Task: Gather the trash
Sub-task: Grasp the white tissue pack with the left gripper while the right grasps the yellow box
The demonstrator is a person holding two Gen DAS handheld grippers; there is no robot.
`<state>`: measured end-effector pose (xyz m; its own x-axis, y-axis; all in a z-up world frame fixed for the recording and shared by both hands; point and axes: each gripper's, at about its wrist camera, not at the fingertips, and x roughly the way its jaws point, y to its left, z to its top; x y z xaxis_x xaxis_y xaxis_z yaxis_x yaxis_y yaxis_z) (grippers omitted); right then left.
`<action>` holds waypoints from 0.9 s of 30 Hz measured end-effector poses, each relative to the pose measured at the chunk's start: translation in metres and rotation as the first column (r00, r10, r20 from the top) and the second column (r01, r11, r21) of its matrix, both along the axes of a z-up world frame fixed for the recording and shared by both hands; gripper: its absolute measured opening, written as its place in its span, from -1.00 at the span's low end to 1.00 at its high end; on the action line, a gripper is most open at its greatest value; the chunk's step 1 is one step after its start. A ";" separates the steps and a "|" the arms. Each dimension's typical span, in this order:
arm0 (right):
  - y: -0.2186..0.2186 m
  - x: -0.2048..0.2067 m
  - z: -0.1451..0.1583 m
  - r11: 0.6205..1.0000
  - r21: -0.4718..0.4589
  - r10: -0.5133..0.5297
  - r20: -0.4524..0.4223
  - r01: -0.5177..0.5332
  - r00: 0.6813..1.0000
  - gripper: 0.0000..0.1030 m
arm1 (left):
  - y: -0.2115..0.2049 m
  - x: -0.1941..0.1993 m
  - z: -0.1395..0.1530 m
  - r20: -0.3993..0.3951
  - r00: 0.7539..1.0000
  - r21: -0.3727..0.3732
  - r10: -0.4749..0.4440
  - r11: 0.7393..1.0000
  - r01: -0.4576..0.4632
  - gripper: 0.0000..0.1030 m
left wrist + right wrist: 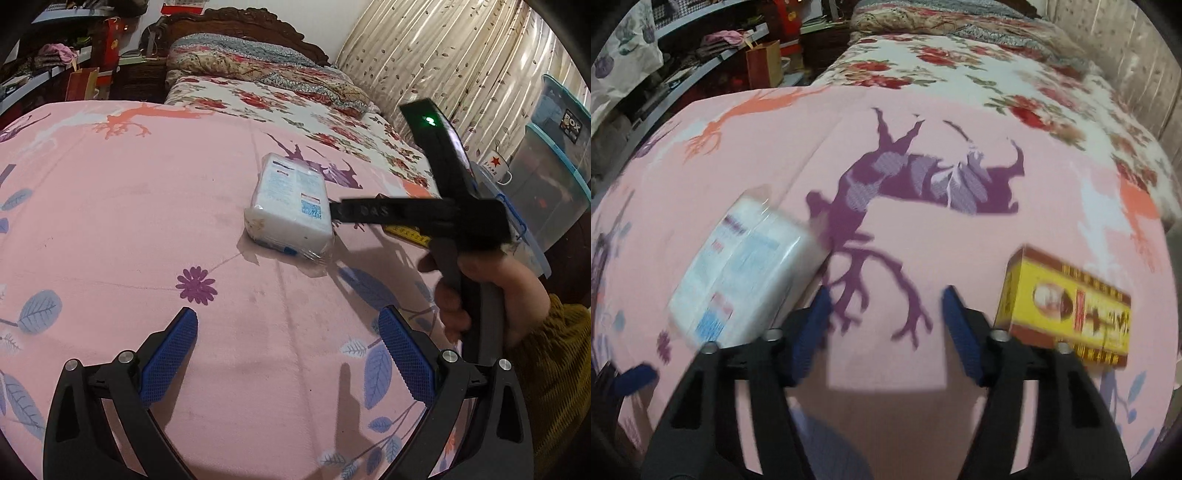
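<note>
Pink bedspread (pixel 147 221) holds a plastic-wrapped white tissue pack (pixel 291 206).

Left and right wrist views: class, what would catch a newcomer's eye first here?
A white plastic-wrapped pack lies mid-sheet on the pink patterned sheet. A yellow-and-red box sits right of the open right tool. The left tool is open too, holding nothing.

tissue pack (pixel 746 273) left, yellow box (pixel 1067 310) right — bare sheet (pixel 886 251) between
</note>
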<state>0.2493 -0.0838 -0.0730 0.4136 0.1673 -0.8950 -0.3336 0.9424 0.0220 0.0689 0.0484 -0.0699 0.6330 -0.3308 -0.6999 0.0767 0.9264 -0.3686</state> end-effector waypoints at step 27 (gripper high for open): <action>-0.172 0.017 0.025 0.849 0.287 -0.466 0.010 0.444 0.885 0.27 | -0.011 0.004 -0.001 -0.019 1.000 0.065 -0.017 0.998 0.018 0.83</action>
